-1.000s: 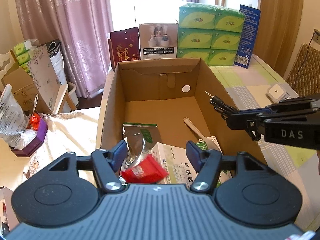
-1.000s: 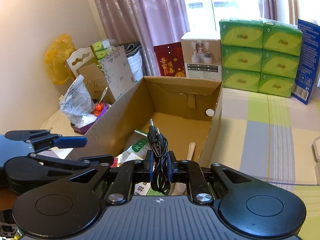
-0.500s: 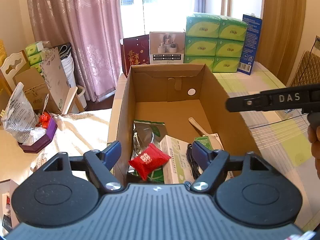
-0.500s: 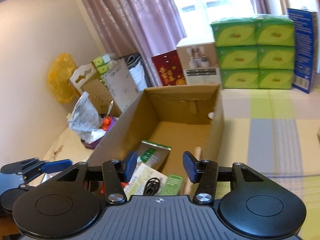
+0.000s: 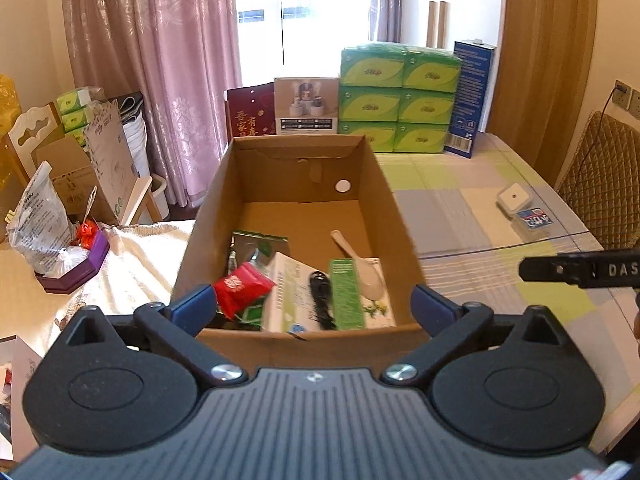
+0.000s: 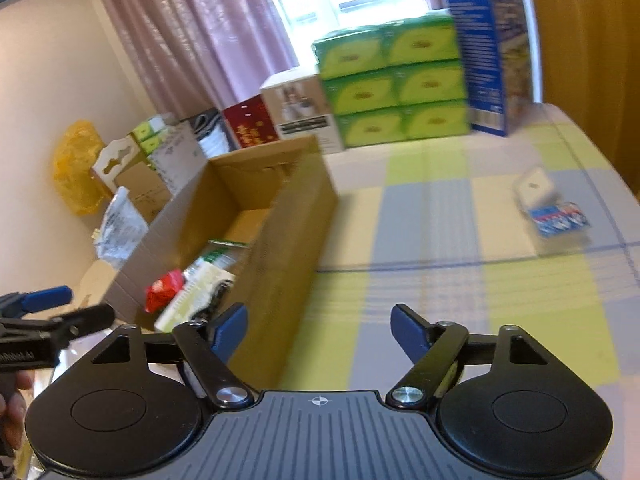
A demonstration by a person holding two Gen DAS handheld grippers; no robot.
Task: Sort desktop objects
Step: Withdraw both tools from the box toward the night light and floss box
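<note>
An open cardboard box (image 5: 394, 216) stands in front of my left gripper (image 5: 314, 306), which is open and empty just behind the near wall. Inside lie a red packet (image 5: 242, 286), a foil bag (image 5: 256, 244), a white medicine box (image 5: 288, 292), a coiled black cable (image 5: 320, 300), a green box (image 5: 346, 294) and a white spoon (image 5: 352, 256). My right gripper (image 6: 319, 326) is open and empty over the checked tablecloth (image 6: 440, 240), right of the box (image 6: 288, 232). A white square device (image 6: 534, 188) and a blue card pack (image 6: 558, 216) lie on the cloth.
Green tissue packs (image 5: 396, 100), a blue carton (image 5: 472, 96) and a white product box (image 5: 306, 106) line the table's far edge. A purple tray with a plastic bag (image 5: 40, 224) sits to the left. A padded chair (image 5: 600, 184) stands at right.
My right gripper let go of the black cable, which now lies in the box, then opened and swung right over the cloth. My left gripper drew back and opened wider.
</note>
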